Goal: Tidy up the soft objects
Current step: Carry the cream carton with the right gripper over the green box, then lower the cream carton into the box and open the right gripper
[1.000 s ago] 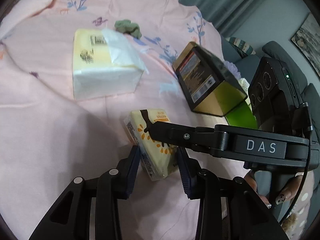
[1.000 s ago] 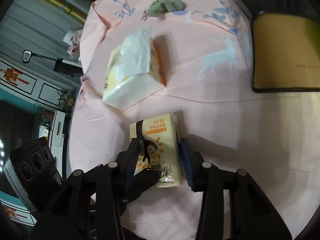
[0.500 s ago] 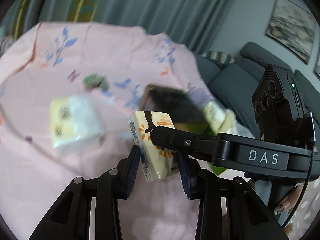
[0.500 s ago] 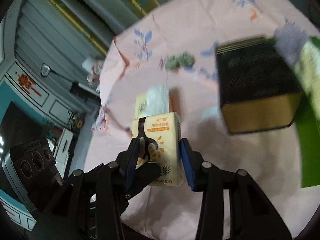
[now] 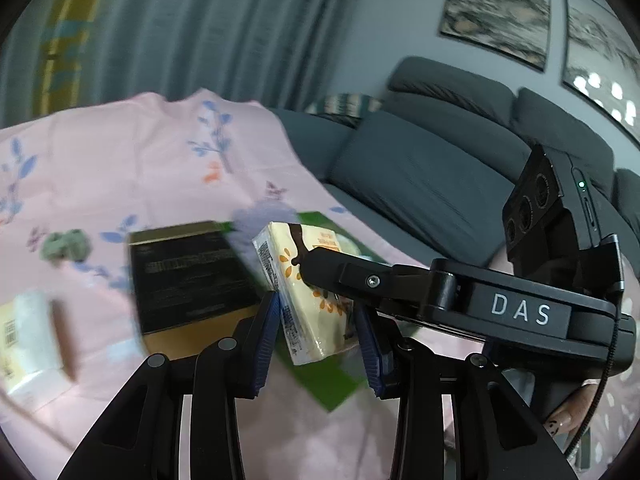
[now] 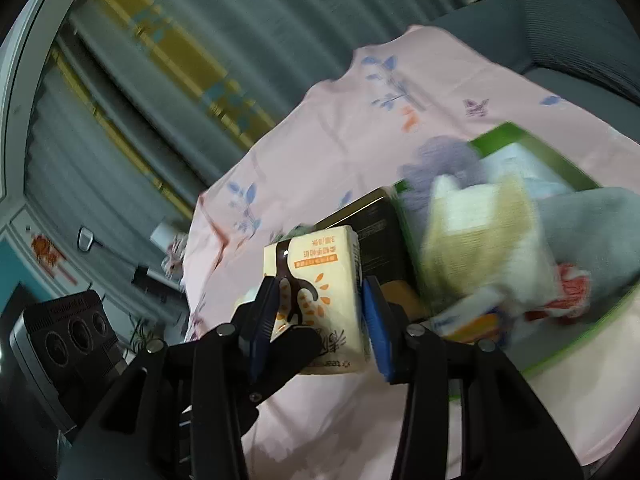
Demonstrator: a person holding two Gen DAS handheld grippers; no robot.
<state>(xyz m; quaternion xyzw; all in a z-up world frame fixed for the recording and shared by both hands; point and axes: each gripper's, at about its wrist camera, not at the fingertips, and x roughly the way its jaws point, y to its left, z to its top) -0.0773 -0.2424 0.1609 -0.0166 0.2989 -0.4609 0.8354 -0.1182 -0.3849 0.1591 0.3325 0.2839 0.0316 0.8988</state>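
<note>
A small yellow tissue pack [image 5: 308,292] with orange leaf print is held in the air between both grippers. My left gripper [image 5: 318,332] is shut on its sides, and my right gripper [image 6: 320,320] is shut on the same tissue pack [image 6: 320,292] from the other side. The right gripper's arm [image 5: 460,300] crosses the left wrist view. Below lies a green bin [image 6: 560,344] filled with soft items: a cream towel [image 6: 480,248], a purple cloth [image 6: 440,164] and a grey cloth [image 6: 592,232]. A larger tissue pack [image 5: 28,336] lies on the pink cloth at the left.
A black and gold box [image 5: 192,280] lies on the pink floral cloth [image 5: 140,152], next to the green bin [image 5: 324,380]. A small green cloth wad [image 5: 64,244] sits at the left. A grey sofa [image 5: 420,168] stands behind; curtains [image 6: 160,60] hang beyond.
Both grippers have lifted the small tissue pack off the pink cloth and carried it right, past the black box, to above the green bin.
</note>
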